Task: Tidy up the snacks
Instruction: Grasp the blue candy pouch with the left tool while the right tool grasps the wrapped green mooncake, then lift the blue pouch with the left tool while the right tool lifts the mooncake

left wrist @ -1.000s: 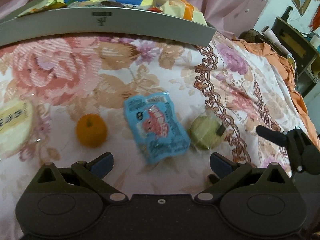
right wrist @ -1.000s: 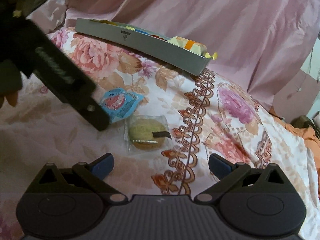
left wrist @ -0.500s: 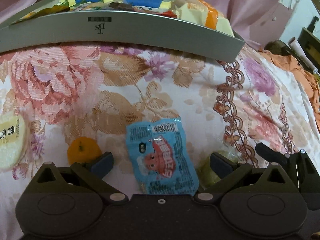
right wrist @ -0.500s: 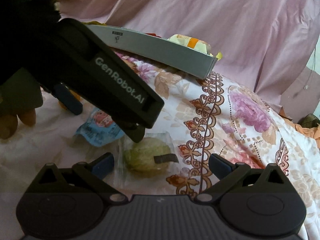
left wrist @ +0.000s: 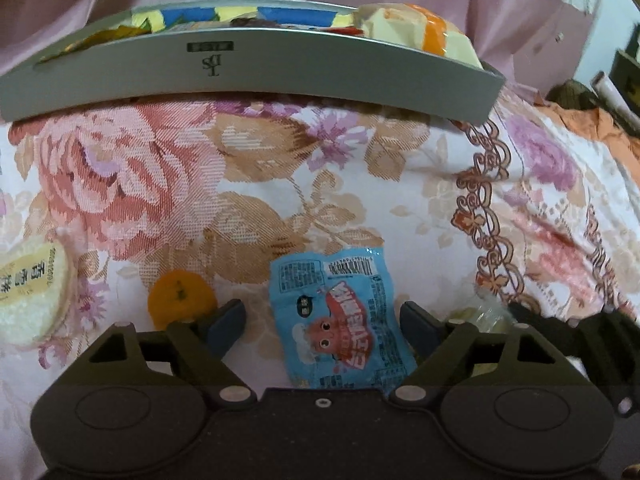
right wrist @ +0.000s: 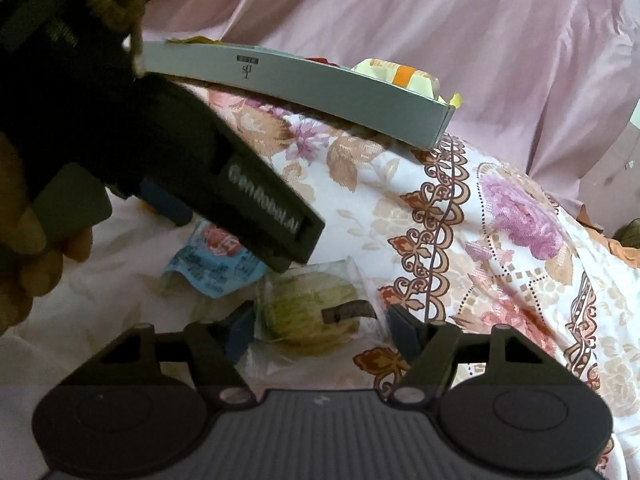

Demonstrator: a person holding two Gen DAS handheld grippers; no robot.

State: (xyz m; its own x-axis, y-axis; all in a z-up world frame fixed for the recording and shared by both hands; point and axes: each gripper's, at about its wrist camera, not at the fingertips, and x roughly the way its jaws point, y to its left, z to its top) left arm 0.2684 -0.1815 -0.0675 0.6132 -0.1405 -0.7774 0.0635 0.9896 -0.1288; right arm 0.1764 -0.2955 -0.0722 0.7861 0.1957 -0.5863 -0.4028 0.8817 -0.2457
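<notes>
Both grippers are lining up on loose snacks lying on the flowered bedspread (left wrist: 280, 184), in front of the grey tray (left wrist: 248, 72) that is already holding several packets. The left gripper (left wrist: 322, 322) is sitting with its fingers spread on either side of the blue snack packet (left wrist: 340, 320), not yet touching it; the right gripper (right wrist: 320, 328) is likewise spread around the green pastry in clear wrap (right wrist: 308, 312). For the packet, the flat foil is probably going to slide or buckle on the soft bedspread, so the fingers should be pressing down slightly into the fabric before closing, and catching the packet across its narrow width near the middle. The pastry looks soft, so a light squeeze on the wrap and cake together seems wiser than a hard pinch. The two tools are working very near each other, the left one's body crossing the right wrist view just above the pastry, so lifting one at a time would be avoiding a knock. The mandarin (left wrist: 182, 298) is lying just beside the left finger and could be nudged.
</notes>
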